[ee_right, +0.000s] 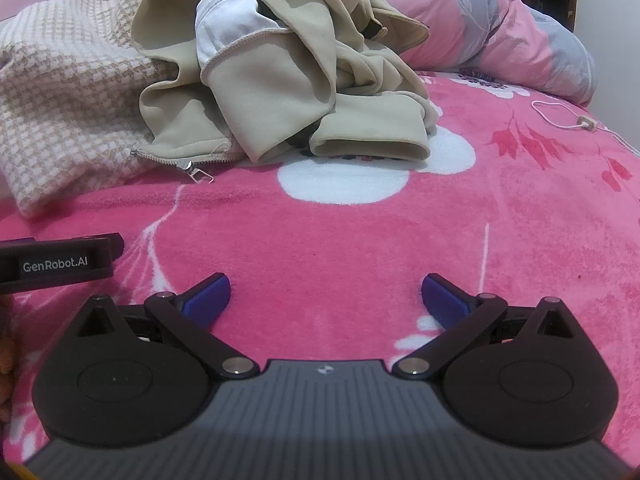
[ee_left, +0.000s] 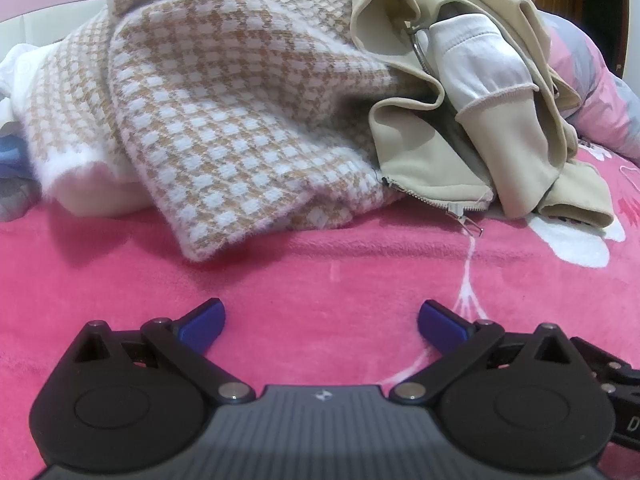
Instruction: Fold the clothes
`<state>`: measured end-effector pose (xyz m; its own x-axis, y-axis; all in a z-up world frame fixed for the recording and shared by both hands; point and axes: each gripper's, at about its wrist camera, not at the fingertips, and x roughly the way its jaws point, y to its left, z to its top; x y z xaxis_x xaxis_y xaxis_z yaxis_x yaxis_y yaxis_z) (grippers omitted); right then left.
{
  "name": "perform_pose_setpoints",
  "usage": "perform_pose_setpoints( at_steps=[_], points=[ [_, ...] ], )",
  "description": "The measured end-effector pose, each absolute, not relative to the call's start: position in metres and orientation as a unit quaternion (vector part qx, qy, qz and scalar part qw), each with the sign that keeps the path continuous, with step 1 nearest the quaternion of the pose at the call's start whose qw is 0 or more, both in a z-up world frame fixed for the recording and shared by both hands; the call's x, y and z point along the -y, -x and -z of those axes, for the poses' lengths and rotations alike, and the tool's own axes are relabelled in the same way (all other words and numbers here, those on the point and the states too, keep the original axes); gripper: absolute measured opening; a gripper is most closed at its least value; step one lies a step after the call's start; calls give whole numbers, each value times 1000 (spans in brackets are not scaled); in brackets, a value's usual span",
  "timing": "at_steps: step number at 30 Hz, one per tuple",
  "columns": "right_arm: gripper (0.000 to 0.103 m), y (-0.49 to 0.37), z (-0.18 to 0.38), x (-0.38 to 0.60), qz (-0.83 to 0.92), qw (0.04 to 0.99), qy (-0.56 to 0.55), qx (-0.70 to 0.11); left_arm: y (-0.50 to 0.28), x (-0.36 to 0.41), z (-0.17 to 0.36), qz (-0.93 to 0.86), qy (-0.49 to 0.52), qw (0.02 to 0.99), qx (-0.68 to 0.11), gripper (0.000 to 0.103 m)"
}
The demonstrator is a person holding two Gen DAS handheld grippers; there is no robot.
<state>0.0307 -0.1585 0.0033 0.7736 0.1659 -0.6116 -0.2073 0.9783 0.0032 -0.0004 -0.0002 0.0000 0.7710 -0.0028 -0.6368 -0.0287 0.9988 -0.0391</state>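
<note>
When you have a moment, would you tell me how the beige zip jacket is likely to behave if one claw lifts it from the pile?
The beige jacket lies in soft bunched folds, so it will probably hang limp and unfurl. Its zip dangles loose at the hem and may swing or snag. It rests partly on the checked sweater, which could drag along.

"genrobot.ai" label on left tongs [ee_right: 60, 262] body.

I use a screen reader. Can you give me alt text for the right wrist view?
The right gripper, open and empty, hovers over a pink floral blanket. Ahead lies a crumpled beige zip jacket beside a tan-and-white checked sweater, with a pink-and-grey pillow behind.
</note>
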Motion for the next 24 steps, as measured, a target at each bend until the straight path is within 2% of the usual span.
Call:
perform_pose_setpoints(
  at_steps=[17,24],
  points=[
    [102,-31,-4,157,-97,940,36,-325,20,-6,-15,-10,23,939,-344,103],
    [102,-8,-25,170,-83,941,22,-327,31,-13,-32,-11,30,936,-350,103]
  ],
)
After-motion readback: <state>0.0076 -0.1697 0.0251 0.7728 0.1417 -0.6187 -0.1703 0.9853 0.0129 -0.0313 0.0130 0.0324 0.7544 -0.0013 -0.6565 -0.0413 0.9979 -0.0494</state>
